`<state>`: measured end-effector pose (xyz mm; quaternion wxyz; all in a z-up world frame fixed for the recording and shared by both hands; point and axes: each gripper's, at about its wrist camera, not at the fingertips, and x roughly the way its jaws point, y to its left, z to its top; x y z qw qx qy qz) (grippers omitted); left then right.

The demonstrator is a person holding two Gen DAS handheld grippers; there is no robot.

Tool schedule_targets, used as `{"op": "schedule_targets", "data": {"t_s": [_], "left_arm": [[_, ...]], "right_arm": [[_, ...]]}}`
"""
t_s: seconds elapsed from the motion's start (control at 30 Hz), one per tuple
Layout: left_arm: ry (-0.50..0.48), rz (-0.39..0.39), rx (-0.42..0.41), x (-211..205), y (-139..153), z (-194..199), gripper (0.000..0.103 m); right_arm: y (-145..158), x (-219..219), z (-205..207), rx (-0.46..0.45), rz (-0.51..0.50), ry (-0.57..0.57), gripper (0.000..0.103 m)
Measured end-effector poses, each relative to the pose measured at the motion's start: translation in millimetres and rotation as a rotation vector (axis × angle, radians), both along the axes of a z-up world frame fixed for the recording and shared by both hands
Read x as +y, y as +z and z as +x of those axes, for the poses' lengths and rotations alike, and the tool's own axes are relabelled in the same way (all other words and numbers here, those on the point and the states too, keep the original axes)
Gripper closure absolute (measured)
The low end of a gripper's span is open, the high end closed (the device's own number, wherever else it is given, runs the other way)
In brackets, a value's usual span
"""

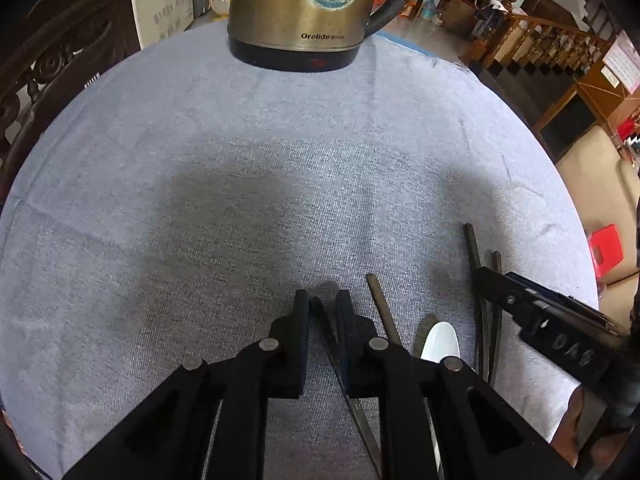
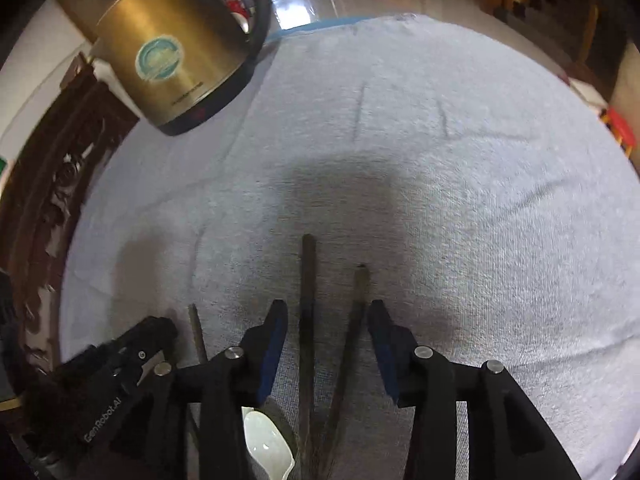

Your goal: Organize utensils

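My left gripper point(image 1: 323, 304) is closed down to a narrow slit on a thin dark chopstick point(image 1: 334, 360) that runs slantwise between its pads, low over the grey cloth. A second chopstick point(image 1: 382, 308) lies just to its right, beside a white spoon point(image 1: 440, 340). Further right, my right gripper point(image 2: 327, 316) stands open. Two more chopsticks point(image 2: 308, 300) point(image 2: 358, 312) lie side by side on the cloth between its blue pads, and neither pad touches them. The spoon point(image 2: 266, 444) shows under its left finger.
A brass-coloured electric kettle point(image 1: 296, 8) stands at the far edge of the round table, which is covered with grey cloth point(image 1: 240, 160). A carved wooden chair back point(image 1: 60, 60) rises at the left. Off to the right are a red stool point(image 1: 608, 248) and a sofa.
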<state>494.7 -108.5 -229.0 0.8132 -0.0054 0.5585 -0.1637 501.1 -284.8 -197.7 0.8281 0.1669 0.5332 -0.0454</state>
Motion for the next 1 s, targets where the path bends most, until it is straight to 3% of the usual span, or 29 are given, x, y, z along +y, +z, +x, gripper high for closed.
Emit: {"op": "schedule_targets", "data": {"t_s": [0.07, 0.1, 0.17, 0.37, 0.53, 0.83, 1.0], "left_arm": [[-0.005, 0.018, -0.014, -3.2, -0.1, 0.0, 0.093], [-0.007, 0.027, -0.021, -4.7, -0.6, 0.0, 0.094], [-0.017, 0.032, -0.034, -7.0, -0.8, -1.2, 0.094], [-0.001, -0.023, -0.053, 7.6, 11.5, -16.0, 0.095], [0.004, -0.061, -0.189, 29.1, 62.2, -52.7, 0.095], [0.027, -0.095, -0.438, 74.9, 151.6, -141.2, 0.095], [0.027, -0.076, -0.508, 84.4, 172.5, -168.4, 0.095]], "right_arm": [[0.2, 9.9, 0.8, -0.01, -0.101, 0.021, 0.082], [-0.4, 13.7, 1.1, -0.019, -0.167, 0.034, 0.088], [-0.6, 12.5, -2.4, -0.039, -0.187, 0.05, 0.09], [6.2, -19.5, -28.3, -0.084, -0.007, 0.014, 0.09], [34.2, -48.0, -76.0, -0.223, 0.118, -0.022, 0.09], [78.1, -72.3, -176.7, -0.461, 0.234, -0.08, 0.09], [86.7, -92.2, -195.5, -0.477, 0.296, -0.138, 0.087]]}}
